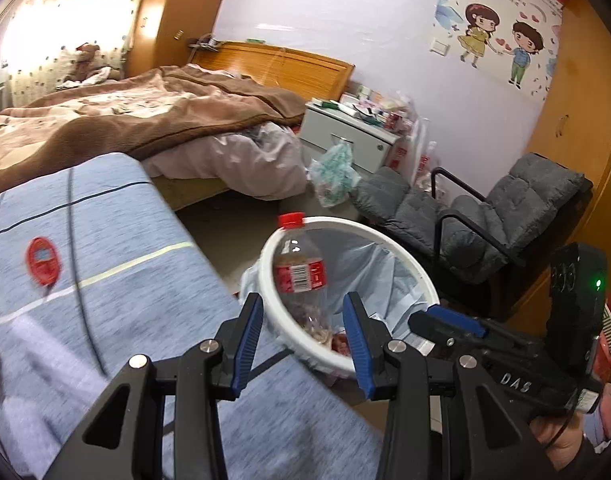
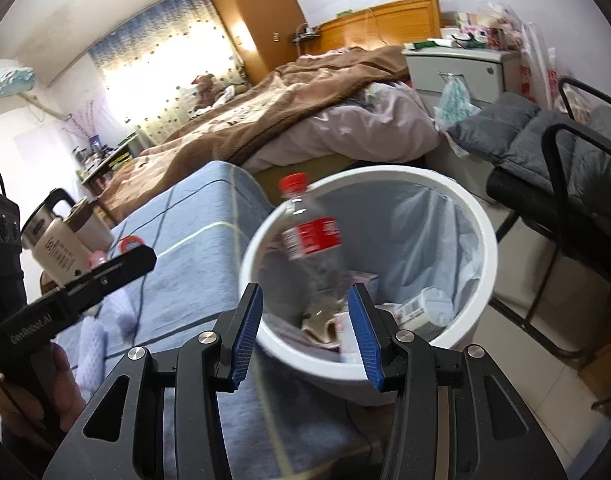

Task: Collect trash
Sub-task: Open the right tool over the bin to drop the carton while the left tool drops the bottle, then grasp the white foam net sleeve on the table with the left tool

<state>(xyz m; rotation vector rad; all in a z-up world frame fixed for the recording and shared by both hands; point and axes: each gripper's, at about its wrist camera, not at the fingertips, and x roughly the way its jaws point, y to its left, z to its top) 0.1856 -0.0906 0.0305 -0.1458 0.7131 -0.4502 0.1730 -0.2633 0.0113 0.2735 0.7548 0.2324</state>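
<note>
Over the white bin (image 2: 481, 240), just off the edge of the blue-grey cloth-covered tabletop (image 1: 117, 280), a clear plastic bottle (image 2: 313, 248) with a red cap and red label is caught blurred, tilted cap-up. Its lower body sits inside the rim line; I cannot tell whether it touches the trash beneath. Both devices point at the bin. The right gripper (image 2: 305, 324) has its blue-padded fingers (image 2: 247, 328) spread apart, with the bottle's base showing in the gap between them and neither pad visibly in contact. The left gripper (image 1: 303, 332) is likewise spread and grasps nothing; from its view the same bottle (image 1: 299, 268) shows against the near inside of the bin (image 1: 409, 256). The bin is lined with a pale blue bag (image 2: 445, 232). At the bottom lie a white labelled container (image 2: 425, 306), crumpled paper and small packaging, the details too blurred to identify. On the tabletop, well away from the bin, rest a red round lid (image 1: 43, 260) and a steel kettle (image 2: 57, 236) with a dark handle. Behind the bin stands a grey cushioned chair (image 1: 505, 220) on a black frame. Further back: a bed with a brown blanket (image 1: 145, 116) and a white nightstand (image 1: 349, 136) with clutter on top.
</note>
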